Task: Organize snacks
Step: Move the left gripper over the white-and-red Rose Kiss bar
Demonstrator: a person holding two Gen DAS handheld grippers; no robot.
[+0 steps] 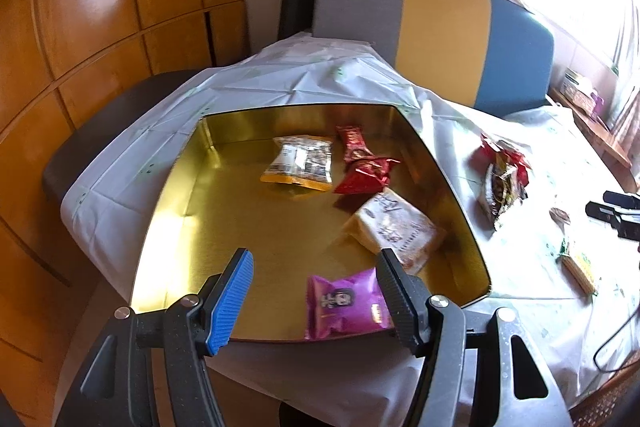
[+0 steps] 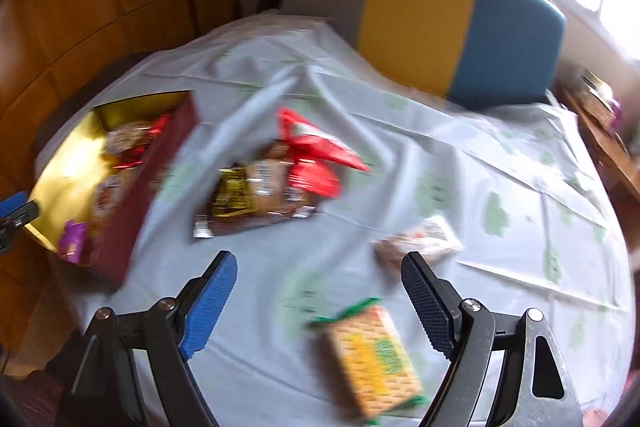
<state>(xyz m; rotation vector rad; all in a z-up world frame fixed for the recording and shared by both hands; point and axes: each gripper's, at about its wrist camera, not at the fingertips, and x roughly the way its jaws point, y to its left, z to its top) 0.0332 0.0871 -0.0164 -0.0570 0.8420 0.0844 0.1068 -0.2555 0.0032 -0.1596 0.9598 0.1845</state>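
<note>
A gold-lined tin box (image 1: pixel 192 187) sits on the table and holds several snack packets, among them a purple one (image 1: pixel 344 307), a beige one (image 1: pixel 396 227), red ones (image 1: pixel 366 171) and a clear-yellow one (image 1: pixel 302 163). My left gripper (image 1: pixel 314 263) is open and empty above the box's near edge. My right gripper (image 2: pixel 320 267) is open and empty above the tablecloth, just over a yellow-green cracker packet (image 2: pixel 374 355). A pile of red and dark snack packets (image 2: pixel 280 179) lies in the middle of the table. The box (image 2: pixel 132 195) shows at the left in the blurred right wrist view.
A pale tablecloth (image 2: pixel 480 167) with green prints covers the round table. A small clear packet (image 2: pixel 424 239) lies right of centre. A grey, yellow and blue chair back (image 1: pixel 440 39) stands behind the table. Wooden cabinets (image 1: pixel 100 7) are on the left. A shelf (image 1: pixel 592 115) is at the right.
</note>
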